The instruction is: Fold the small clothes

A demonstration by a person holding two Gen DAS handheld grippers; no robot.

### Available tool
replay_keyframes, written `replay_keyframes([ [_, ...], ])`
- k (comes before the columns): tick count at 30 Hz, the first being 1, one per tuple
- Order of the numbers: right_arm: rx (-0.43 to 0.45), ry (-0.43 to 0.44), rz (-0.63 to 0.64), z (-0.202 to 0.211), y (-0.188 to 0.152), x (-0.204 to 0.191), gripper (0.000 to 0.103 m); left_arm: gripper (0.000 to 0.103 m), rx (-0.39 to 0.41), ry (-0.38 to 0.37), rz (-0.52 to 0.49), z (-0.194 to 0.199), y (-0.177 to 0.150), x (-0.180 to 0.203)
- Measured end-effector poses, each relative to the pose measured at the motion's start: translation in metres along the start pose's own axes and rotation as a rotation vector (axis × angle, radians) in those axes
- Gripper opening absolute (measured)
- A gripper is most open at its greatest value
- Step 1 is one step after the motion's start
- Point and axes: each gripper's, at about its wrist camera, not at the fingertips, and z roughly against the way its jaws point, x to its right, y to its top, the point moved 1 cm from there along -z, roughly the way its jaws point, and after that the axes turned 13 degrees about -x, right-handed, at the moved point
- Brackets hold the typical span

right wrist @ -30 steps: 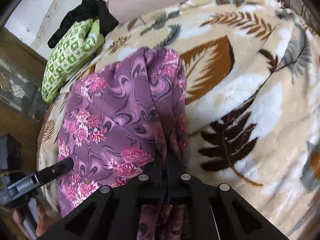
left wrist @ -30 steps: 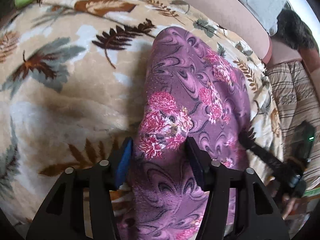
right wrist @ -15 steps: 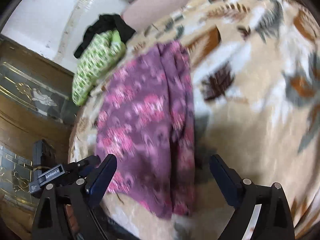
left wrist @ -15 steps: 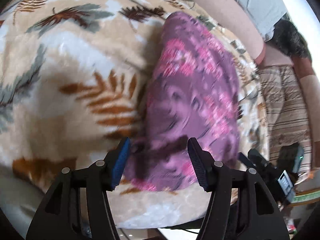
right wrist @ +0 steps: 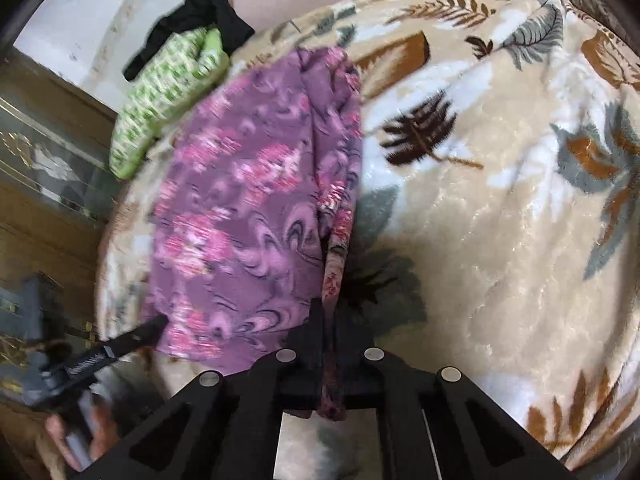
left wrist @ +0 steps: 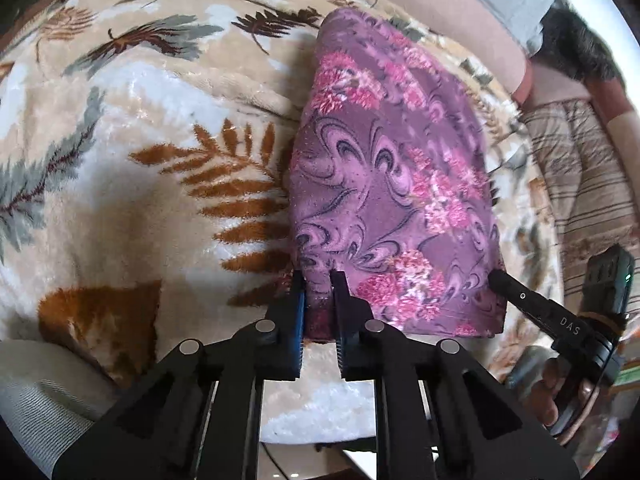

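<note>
1. The left gripper (left wrist: 318, 280) points steeply down at the near left corner of the cloth (left wrist: 392, 184). Its jaws have just closed and now pinch a small fold of that corner between the pads; a narrow gap, filled with fabric, shows between them.
2. A hand (right wrist: 80, 436) holds the left gripper from below, seen at the lower left of the right wrist view.
3. The cloth, purple with pink flowers, lies lengthwise on the blanket (left wrist: 140, 152), its near edge close to the blanket's front edge. It lies flat on its left half and is bunched into a ridge along its right side.
4. The right gripper (right wrist: 329, 320) points down at the near right corner. Its jaws have just closed too and are nearly together, clamping the bunched right edge; a strip of fabric hangs down between the fingers toward the camera.
5. The hand (left wrist: 552, 392) on the right gripper shows at the lower right of the left wrist view.
6. Around: a green patterned garment (right wrist: 168, 96) and a black garment (right wrist: 200, 20) lie past the cloth's far left end, well apart from both grippers. A striped quilt (left wrist: 580, 176) lies to the right of the blanket. Nothing stands between either gripper and the cloth.
</note>
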Motion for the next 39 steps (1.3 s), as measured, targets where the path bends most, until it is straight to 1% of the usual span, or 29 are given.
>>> replay_keyframes([
  [2,0.02,0.011,-0.003,0.007,-0.002,0.001,0.004,0.01,-0.009,-0.031,0.014,0.003,0.0,-0.004],
  [4,-0.004,-0.032,-0.003,-0.002,-0.004,0.005,0.004,0.01,-0.037,-0.028,0.028,-0.003,0.002,-0.007],
  [6,-0.045,-0.086,0.001,-0.02,-0.005,0.01,0.004,0.01,-0.055,0.023,0.021,-0.013,0.005,-0.004],
  [8,-0.047,-0.096,-0.005,-0.025,-0.002,0.009,0.004,0.01,-0.027,0.078,-0.022,-0.011,0.002,0.007],
  [9,-0.039,-0.102,0.005,-0.021,-0.001,0.005,0.004,0.01,-0.003,0.122,-0.059,-0.008,-0.002,0.015],
  [11,-0.018,-0.109,0.022,-0.017,-0.001,-0.002,0.004,0.01,0.009,0.166,-0.088,-0.01,-0.005,0.02],
  [12,-0.023,-0.113,0.019,-0.019,-0.002,-0.001,0.004,0.011,0.011,0.185,-0.094,-0.012,-0.005,0.023],
  [14,-0.035,-0.117,0.01,-0.026,-0.004,0.005,0.004,0.014,0.02,0.211,-0.101,-0.015,-0.006,0.025],
  [15,-0.024,-0.106,0.007,-0.026,-0.005,0.007,0.004,0.015,0.027,0.22,-0.1,-0.015,-0.006,0.025],
  [16,-0.022,-0.089,0.002,-0.024,-0.006,0.008,0.008,0.018,0.033,0.222,-0.096,-0.015,-0.006,0.025],
  [17,-0.027,-0.08,-0.003,-0.023,-0.006,0.009,0.009,0.028,0.04,0.231,-0.088,-0.014,-0.007,0.025],
  [18,-0.029,-0.077,-0.009,-0.023,-0.008,0.01,0.012,0.034,0.05,0.252,-0.077,-0.013,-0.008,0.024],
  [19,-0.027,-0.073,-0.015,-0.022,-0.01,0.011,0.016,0.044,0.056,0.264,-0.068,-0.012,-0.008,0.024],
  [20,-0.025,-0.063,-0.02,-0.021,-0.012,0.011,0.018,0.045,0.06,0.264,-0.062,-0.011,-0.009,0.022],
  [22,-0.025,-0.028,-0.025,-0.018,-0.02,0.013,0.035,0.045,0.052,0.239,-0.048,-0.008,-0.01,0.017],
  [24,-0.026,-0.024,-0.024,-0.016,-0.025,0.011,0.041,0.049,0.044,0.241,-0.033,-0.01,-0.009,0.015],
  [26,-0.025,-0.041,-0.02,-0.011,-0.032,0.009,0.042,0.049,0.049,0.241,-0.033,-0.007,-0.01,0.014],
  [27,-0.005,-0.062,-0.007,-0.005,-0.035,0.007,0.043,0.049,0.064,0.237,-0.04,-0.003,-0.011,0.015],
  [29,0.033,-0.135,0.001,0.002,-0.04,0.004,0.05,0.049,0.089,0.239,-0.057,0.001,-0.013,0.019],
  [31,0.055,-0.216,-0.03,0.004,-0.042,0.011,0.079,0.049,0.099,0.258,-0.08,0.002,-0.017,0.024],
  [33,0.027,-0.291,-0.062,-0.005,-0.042,0.018,0.081,0.049,0.101,0.305,-0.095,-0.001,-0.02,0.028],
  [35,0.012,-0.335,-0.01,-0.01,-0.043,0.011,0.083,0.049,0.121,0.343,-0.106,0.003,-0.024,0.032],
  [38,-0.004,-0.37,-0.021,-0.012,-0.049,0.008,0.086,0.049,0.228,0.416,-0.127,0.018,-0.036,0.04],
  [39,-0.005,-0.379,-0.017,-0.013,-0.051,0.008,0.088,0.049,0.256,0.427,-0.134,0.023,-0.041,0.043],
])
